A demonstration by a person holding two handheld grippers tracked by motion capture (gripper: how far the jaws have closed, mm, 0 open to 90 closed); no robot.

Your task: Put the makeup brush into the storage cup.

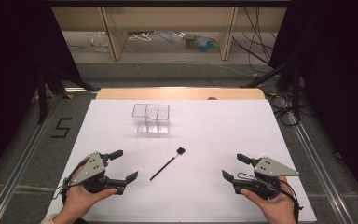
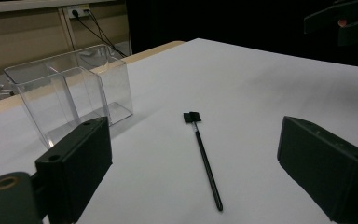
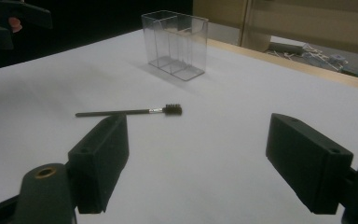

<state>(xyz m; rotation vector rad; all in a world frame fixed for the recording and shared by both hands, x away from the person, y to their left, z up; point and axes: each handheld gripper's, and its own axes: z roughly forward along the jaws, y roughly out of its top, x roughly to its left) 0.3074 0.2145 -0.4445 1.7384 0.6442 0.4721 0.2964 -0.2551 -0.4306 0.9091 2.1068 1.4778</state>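
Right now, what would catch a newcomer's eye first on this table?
The slim black brush lying slantwise alone in the middle of the white table, untouched. Behind it, toward the far edge, stands an empty clear divided container. The left gripper and right gripper flank the brush at the near edge, both open.

Left tool [image 1: 123,165] and right tool [image 1: 233,167] — jaws wide apart (nothing between), hand-held low, angled inward.
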